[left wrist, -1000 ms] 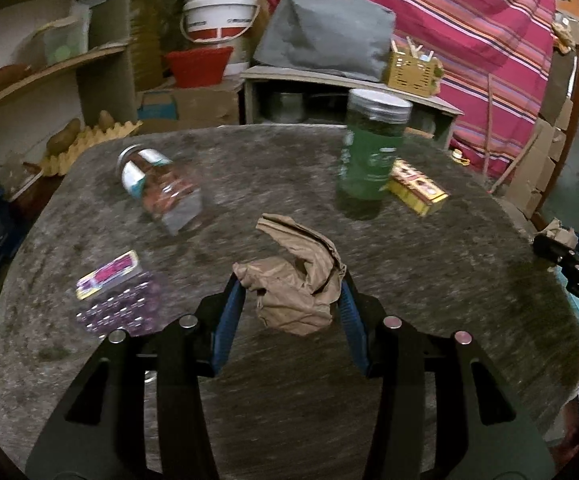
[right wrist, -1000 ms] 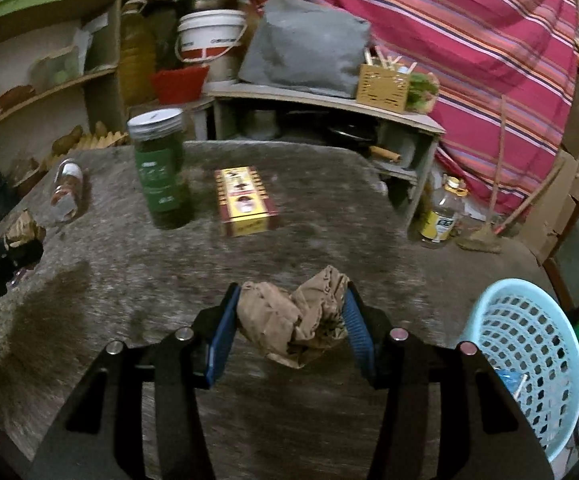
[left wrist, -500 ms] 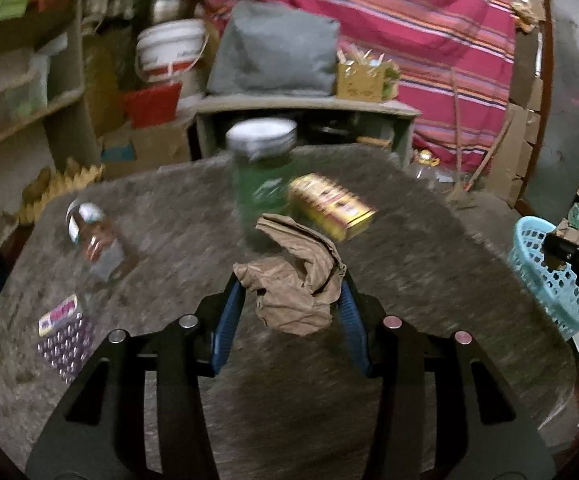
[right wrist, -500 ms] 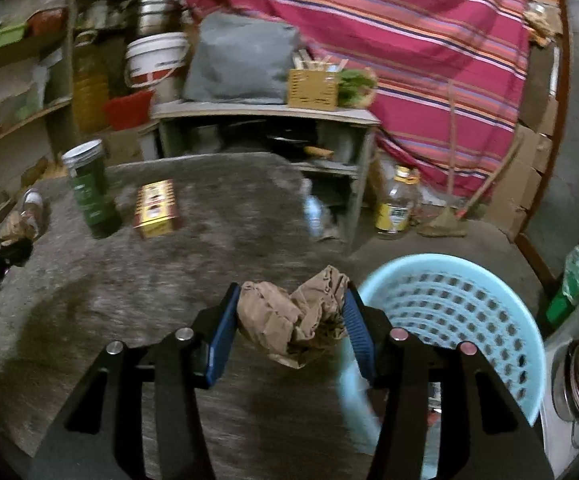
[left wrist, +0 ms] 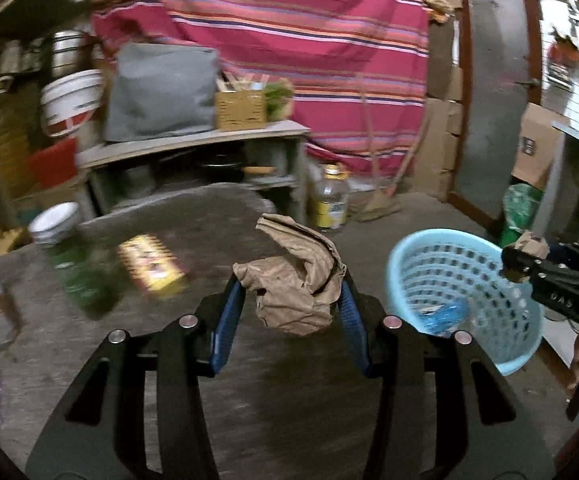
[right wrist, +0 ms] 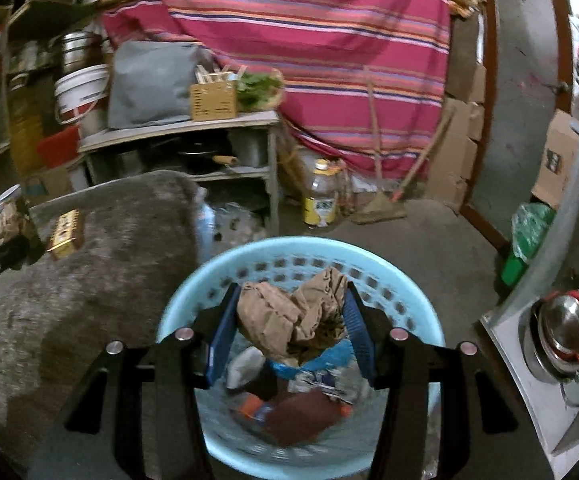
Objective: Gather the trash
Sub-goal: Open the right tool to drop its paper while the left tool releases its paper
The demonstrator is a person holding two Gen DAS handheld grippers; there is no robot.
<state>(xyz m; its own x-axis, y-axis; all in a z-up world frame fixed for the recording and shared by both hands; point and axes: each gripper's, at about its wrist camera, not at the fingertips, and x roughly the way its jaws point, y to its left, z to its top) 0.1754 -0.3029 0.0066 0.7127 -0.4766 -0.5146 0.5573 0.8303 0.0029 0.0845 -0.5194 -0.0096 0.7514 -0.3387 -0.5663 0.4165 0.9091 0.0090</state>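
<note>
My right gripper (right wrist: 289, 316), pinching its crumpled brown paper (right wrist: 289, 320), has swung off the table (right wrist: 89, 240) to hang over the blue basket (right wrist: 409, 304), while my left gripper (left wrist: 289, 304) trails with its own paper wad (left wrist: 295, 280) above the table edge, so I judge both drops are next.

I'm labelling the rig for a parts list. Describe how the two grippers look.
Both look alike. The left gripper and right gripper have matte black angular bodies with long cut-out slots, and four round silver bolt heads across the top. The fingers are flat with ribbed blue pads on their inner faces. Faint pale lettering marks the right gripper's side in the left view. No cables or sleeves show.
</note>
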